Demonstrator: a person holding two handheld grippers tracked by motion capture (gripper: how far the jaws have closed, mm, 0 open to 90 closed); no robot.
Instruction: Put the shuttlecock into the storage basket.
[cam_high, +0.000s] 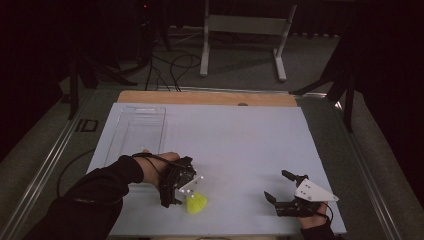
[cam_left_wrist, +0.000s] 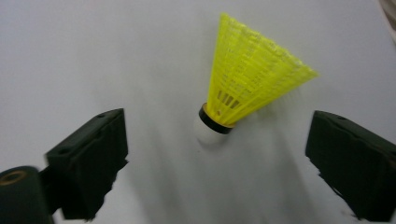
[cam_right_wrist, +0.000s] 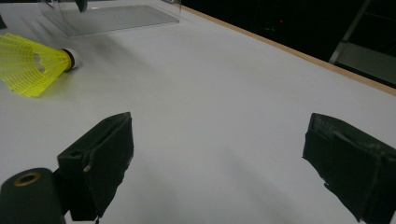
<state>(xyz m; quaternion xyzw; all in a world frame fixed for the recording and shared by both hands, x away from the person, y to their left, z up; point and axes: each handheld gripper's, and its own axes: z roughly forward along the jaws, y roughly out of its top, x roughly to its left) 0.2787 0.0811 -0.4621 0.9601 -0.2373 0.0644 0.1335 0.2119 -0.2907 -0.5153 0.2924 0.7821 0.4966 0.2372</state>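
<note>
The shuttlecock (cam_left_wrist: 247, 79) is bright yellow, with a ribbed plastic mesh skirt that flares from a narrow neck, a black band around that neck and a rounded white cork below it. It lies on its side on the white table (cam_high: 240, 135), casting a soft shadow. In the left gripper view its skirt fans toward one o'clock and the cork points toward seven o'clock. The left gripper (cam_high: 176, 192) hovers over it with jaws spread wide, one on either side and neither touching; whether the cork sits exactly between them is hard to tell. In the high view the shuttlecock (cam_high: 196, 203) sits near the table's six o'clock edge. The right gripper (cam_high: 281, 186), toward four o'clock, is released too, holding nothing.
</note>
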